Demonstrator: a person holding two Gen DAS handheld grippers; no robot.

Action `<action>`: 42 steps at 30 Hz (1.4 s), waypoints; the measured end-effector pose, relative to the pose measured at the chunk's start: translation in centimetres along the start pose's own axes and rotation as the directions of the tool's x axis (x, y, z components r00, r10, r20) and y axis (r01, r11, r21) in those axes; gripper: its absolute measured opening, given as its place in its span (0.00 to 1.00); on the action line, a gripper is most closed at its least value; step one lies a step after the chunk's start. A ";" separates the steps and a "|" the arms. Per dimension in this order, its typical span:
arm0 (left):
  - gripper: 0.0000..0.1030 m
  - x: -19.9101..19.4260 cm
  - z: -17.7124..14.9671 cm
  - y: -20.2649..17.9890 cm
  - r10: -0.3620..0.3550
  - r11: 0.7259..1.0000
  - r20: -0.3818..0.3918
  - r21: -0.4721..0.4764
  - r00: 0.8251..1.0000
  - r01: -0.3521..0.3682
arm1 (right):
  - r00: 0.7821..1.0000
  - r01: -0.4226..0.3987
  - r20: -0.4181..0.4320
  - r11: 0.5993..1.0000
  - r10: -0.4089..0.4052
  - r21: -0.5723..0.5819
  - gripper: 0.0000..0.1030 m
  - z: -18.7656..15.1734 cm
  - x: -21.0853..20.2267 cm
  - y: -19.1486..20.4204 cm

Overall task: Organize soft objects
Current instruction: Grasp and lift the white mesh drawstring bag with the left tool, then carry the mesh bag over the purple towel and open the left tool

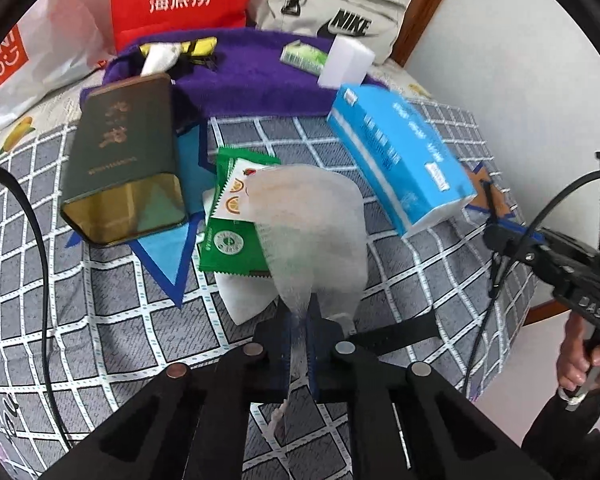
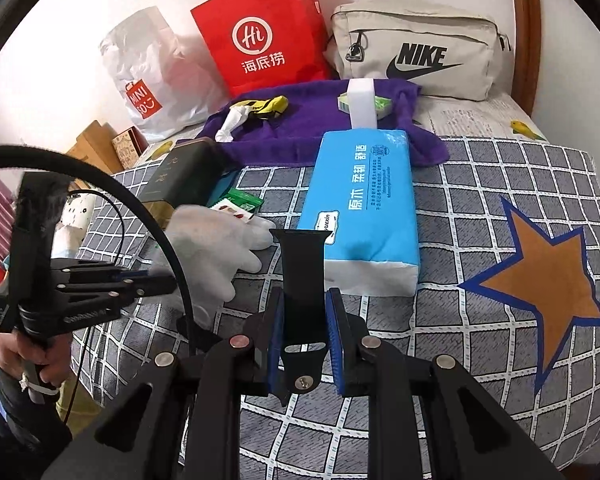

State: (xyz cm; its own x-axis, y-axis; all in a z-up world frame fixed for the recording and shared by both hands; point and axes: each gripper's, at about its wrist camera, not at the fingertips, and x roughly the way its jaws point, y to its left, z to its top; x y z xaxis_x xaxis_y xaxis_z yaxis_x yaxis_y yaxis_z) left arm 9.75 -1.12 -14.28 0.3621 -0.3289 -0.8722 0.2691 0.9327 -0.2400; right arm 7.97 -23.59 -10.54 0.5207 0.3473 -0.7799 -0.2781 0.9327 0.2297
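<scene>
My left gripper (image 1: pixel 300 334) is shut on the lower edge of a thin white glove (image 1: pixel 312 232), which hangs over a green sachet (image 1: pixel 228 240) on the checked bed cover (image 1: pixel 100 300). From the right wrist view the glove (image 2: pixel 216 248) shows its fingers beside the left gripper (image 2: pixel 158 280). My right gripper (image 2: pixel 305 300) is shut on a black watch strap (image 2: pixel 302 264), which sticks up between the blue pads just in front of a blue tissue pack (image 2: pixel 360 216). The right gripper (image 1: pixel 504 236) shows at the right edge of the left wrist view, with a hand on its handle.
A dark green tin (image 1: pixel 124 160) lies left of the sachet and the tissue pack (image 1: pixel 400 156) lies to its right. Behind them a purple towel (image 2: pixel 308 128) carries a white sponge block (image 2: pixel 362 104), a small green pack (image 1: pixel 302 56) and a yellow item (image 2: pixel 268 106). A red paper bag (image 2: pixel 260 32) and a Nike pouch (image 2: pixel 416 52) stand at the back.
</scene>
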 end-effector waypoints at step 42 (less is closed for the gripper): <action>0.03 -8.2 6.0 3.2 0.004 1.000 0.245 -0.004 0.970 -0.003 | 0.998 -0.014 0.066 0.997 0.019 -0.080 0.20 7.3 0.5 2.7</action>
State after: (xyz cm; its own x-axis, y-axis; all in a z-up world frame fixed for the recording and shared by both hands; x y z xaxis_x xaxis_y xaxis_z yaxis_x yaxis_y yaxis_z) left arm 13.04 3.66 -5.33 0.5709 -0.3511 -0.7422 0.2643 0.9344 -0.2388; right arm 13.38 -20.23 -6.03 0.5677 0.3708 -0.7350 -0.3486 0.9171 0.1934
